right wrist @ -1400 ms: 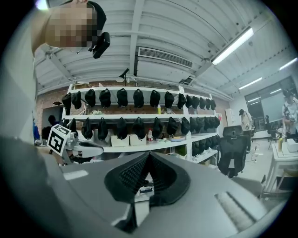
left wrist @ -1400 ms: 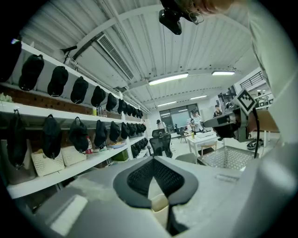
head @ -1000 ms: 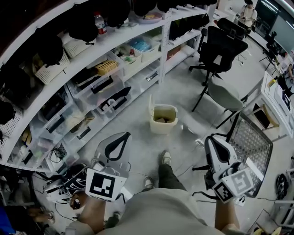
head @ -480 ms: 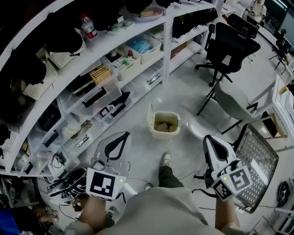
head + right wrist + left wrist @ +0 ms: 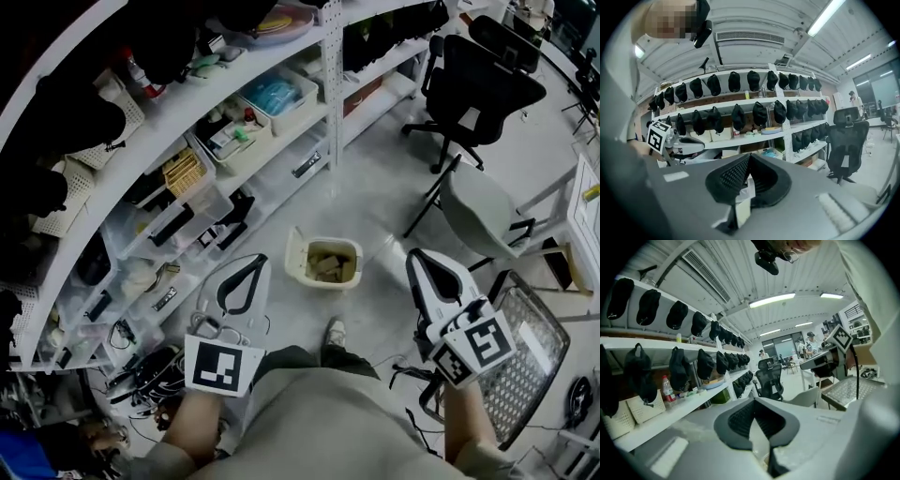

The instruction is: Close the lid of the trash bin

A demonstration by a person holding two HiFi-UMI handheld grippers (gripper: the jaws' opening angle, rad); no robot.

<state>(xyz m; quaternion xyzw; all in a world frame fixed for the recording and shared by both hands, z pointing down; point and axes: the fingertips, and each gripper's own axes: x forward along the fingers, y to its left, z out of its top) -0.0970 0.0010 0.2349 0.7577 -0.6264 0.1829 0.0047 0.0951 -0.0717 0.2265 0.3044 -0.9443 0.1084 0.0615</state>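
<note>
Since the earlier frame, the trash bin (image 5: 324, 283) had slid lower and nearer in the head view, and both grippers had reached further up the frame.

In the head view, the bin stood on the floor (image 5: 375, 187) near the shelves (image 5: 187, 122). It sat between the left gripper (image 5: 255, 262) and the right gripper (image 5: 417, 255), apart from both. Its lid (image 5: 294, 251) stood upright at the bin's left edge, leaving brown contents exposed. A shoe (image 5: 337, 329) showed on the floor near the bin.

In the left gripper view, the fingers (image 5: 736, 418) were clenched tip to tip with nothing between them, and black caps (image 5: 677, 315) hung along the shelves beyond.

In the right gripper view, the fingers (image 5: 729, 176) were likewise clenched and empty, facing the same rows of caps.
</note>
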